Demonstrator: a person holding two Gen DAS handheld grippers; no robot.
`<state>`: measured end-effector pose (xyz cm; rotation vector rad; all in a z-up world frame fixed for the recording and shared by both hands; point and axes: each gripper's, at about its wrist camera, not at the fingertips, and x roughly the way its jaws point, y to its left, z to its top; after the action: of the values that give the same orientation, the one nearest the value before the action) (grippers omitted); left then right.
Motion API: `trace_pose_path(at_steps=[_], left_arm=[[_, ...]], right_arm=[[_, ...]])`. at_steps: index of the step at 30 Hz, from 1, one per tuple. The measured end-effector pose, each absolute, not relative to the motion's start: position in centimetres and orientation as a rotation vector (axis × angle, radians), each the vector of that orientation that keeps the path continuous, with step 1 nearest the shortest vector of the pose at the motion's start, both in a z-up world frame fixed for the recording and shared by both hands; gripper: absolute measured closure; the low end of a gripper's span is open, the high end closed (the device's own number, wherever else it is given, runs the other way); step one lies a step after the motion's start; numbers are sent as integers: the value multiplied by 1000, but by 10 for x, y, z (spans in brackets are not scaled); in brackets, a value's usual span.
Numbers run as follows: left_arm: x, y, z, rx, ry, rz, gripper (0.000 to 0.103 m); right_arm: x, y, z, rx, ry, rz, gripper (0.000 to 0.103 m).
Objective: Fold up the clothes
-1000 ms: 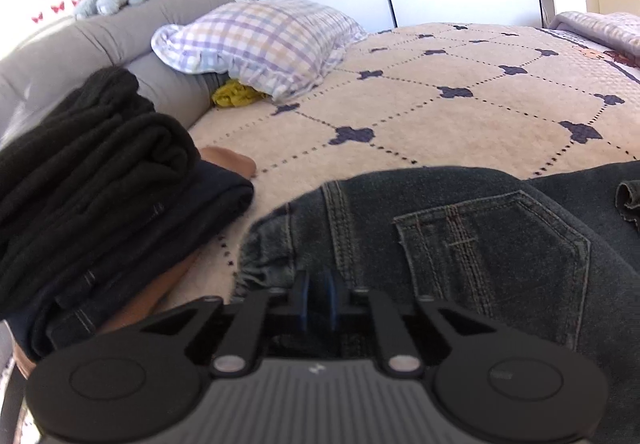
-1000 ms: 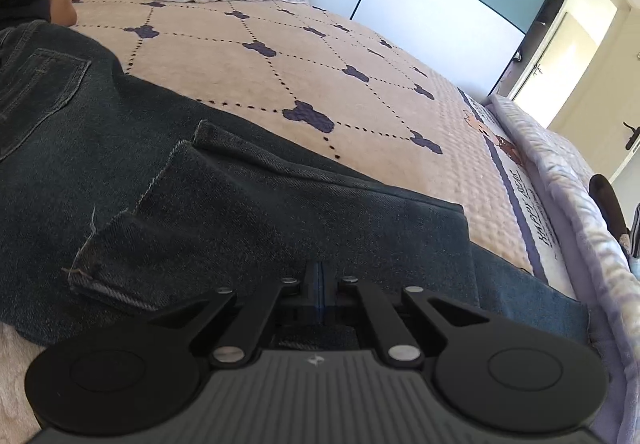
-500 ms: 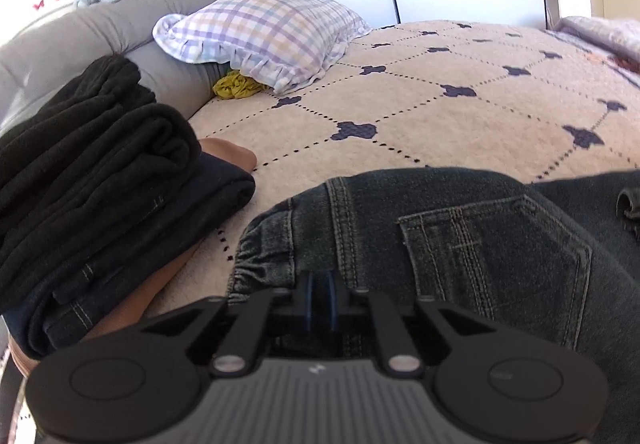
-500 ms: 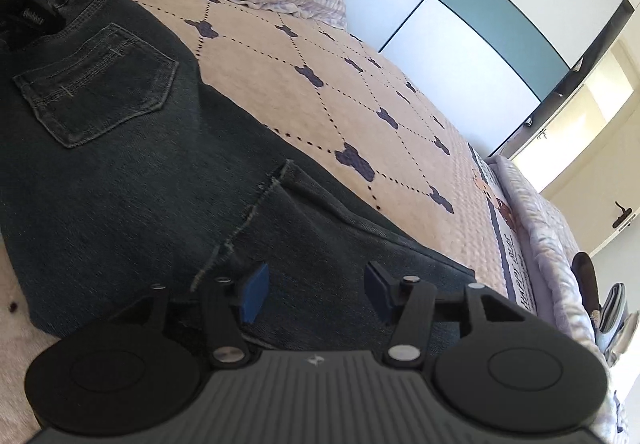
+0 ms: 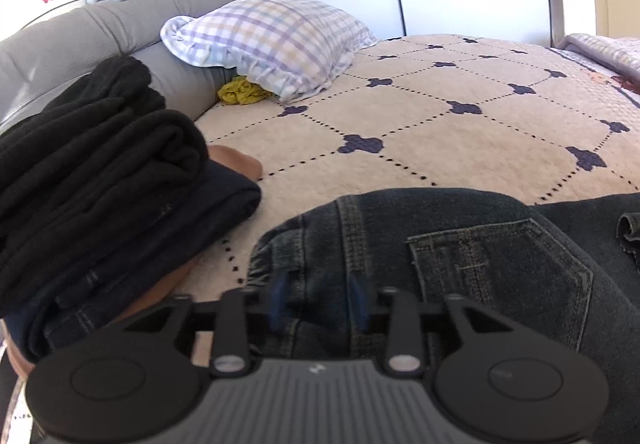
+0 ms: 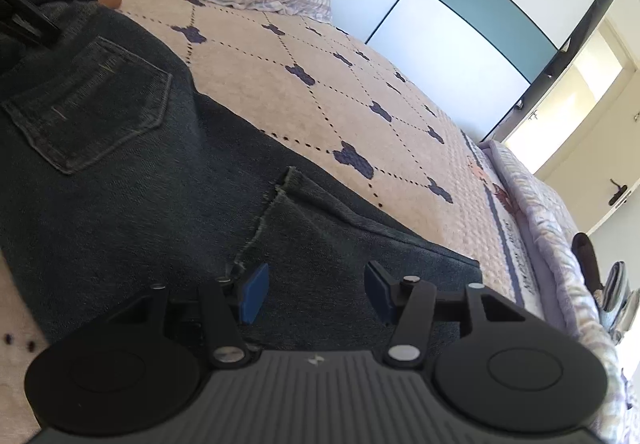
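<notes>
Dark blue jeans point(image 5: 460, 268) lie folded on the beige quilted bed, back pocket up. In the left wrist view my left gripper point(image 5: 318, 300) is open over the waistband end, its blue pads apart just above the denim and holding nothing. In the right wrist view the jeans point(image 6: 120, 180) spread across the lower left, with a frayed leg hem point(image 6: 276, 200) folded on top. My right gripper point(image 6: 316, 294) is open above the folded leg edge, empty.
A stack of folded dark clothes point(image 5: 92, 180) sits at the left on the bed. A plaid pillow point(image 5: 268, 40) and a yellow cloth point(image 5: 242, 92) lie by the grey headboard point(image 5: 80, 40). The bedspread point(image 5: 460, 124) stretches ahead. A wardrobe point(image 6: 460, 16) stands beyond.
Both grippers have let go of the jeans: the right opened half a second ago and lifted back, the left has just opened. The jeans stay flat on the bed.
</notes>
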<state>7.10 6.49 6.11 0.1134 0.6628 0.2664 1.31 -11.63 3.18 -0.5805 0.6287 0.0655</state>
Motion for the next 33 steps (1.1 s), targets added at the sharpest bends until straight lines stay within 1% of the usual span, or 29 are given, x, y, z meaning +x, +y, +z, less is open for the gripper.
trace_pose_path(at_steps=[1,2,4,5,6,7,8,9,11,12,13,15,20,22,25,26,28,29,30,31,32,33], left_arm=[[74,64,59,106,662,258,42],[77,64,57,103,663,256,39],[84,63,52,108,678,259,39],[86,62,51,113,678,259,44],[85,62,51,116,674,252,57],[85,62,51,118,671,241,66],[84,62,51,120,667,229,97],[85,63,50,99,673,210,103],[85,59,48,133,668,208,103],[85,56,48,159,657,204,103],[84,55,47,179,646,200,103],[79,63,52,157,629,198,103],[46,108,81,-5,545,196,103],[31,122,90,-47,514,158,103],[31,137,93,-87,553,148,103],[32,141,93,-99,568,147,101],[43,143,89,-105,605,177,86],[50,141,85,-101,624,189,65],[55,137,81,-89,634,201,41],[59,131,77,-69,636,210,32],[64,124,74,-42,635,212,25],[68,118,72,-14,639,207,25]], right_arm=[[10,-115,32,-570,629,80,47],[7,-113,32,-560,629,93,47],[2,-112,31,-551,627,114,47],[0,-111,32,-540,626,123,47],[-3,-114,35,-513,628,145,47],[-5,-116,38,-486,629,167,45],[-8,-118,41,-462,631,187,44],[-6,-120,38,-466,634,179,43],[8,-126,28,-470,647,149,42],[16,-132,23,-452,657,146,43],[23,-140,23,-402,674,153,58],[34,-160,30,-312,692,130,94],[11,-239,88,-103,577,13,95],[-20,-285,116,-31,502,-47,95],[-78,-360,145,80,404,-191,95],[-88,-389,143,125,413,-252,94],[-108,-445,137,214,434,-374,91],[-106,-471,123,252,493,-433,90],[-101,-488,111,263,548,-482,90],[-96,-500,99,254,590,-527,90],[-94,-503,94,255,585,-518,89],[-93,-505,89,256,581,-507,88]])
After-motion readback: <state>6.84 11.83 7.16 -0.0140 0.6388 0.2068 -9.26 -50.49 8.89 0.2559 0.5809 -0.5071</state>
